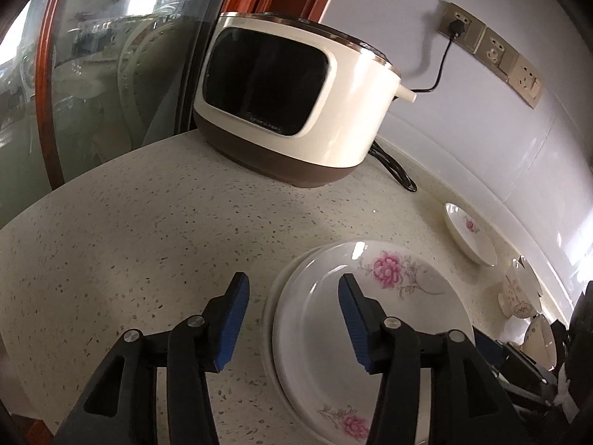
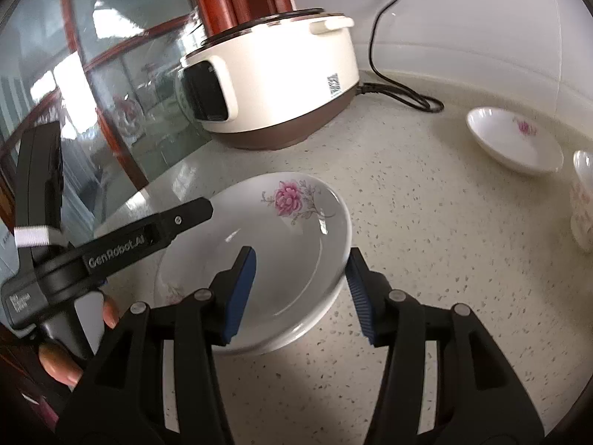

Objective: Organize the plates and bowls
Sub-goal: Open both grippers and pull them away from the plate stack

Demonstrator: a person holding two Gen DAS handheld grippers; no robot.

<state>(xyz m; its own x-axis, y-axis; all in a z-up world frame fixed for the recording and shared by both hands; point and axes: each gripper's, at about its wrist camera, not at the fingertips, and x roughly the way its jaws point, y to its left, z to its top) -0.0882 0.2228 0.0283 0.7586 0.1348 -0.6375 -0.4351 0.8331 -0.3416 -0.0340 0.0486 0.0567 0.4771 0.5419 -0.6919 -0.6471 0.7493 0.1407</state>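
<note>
My left tongs [image 1: 292, 319] hang spread wide over the near-left rim of the stacked plates [image 1: 370, 319], nothing between the blue pads; one pad sits over bare counter [image 1: 129, 230], the other over the plate's white well. From the right-hand camera the side of that left tool reads "GenRobot.AI" in pale letters, with a small white printed label further back that I can't read, and a white strap band around its handle. My right tongs [image 2: 302, 289] are released too, straddling the right rim of the top plate [image 2: 267, 244]: the inner pad is over the well, the outer pad just beyond the edge over the counter, and I can't tell whether either touches the china. The top plate, pink flower on its far side, sits on a second plate whose rim shows underneath. The rice cooker [image 2: 274, 85] stands at the back near the glass door [image 2: 122, 85], a black QR-style sticker on its side; faint script runs under its dark window, too blurred to read. Its black cord [image 2: 404, 92] loops on the counter behind it and climbs to a wall socket [image 1: 459, 27]. A small flowered dish [image 2: 515, 141] lies near the wall, well apart from the stack, with a cup [image 2: 583, 200] just beside it at the right edge. Open speckled counter runs between stack and dish, and to the left of the stack out to the counter's rounded edge
</note>
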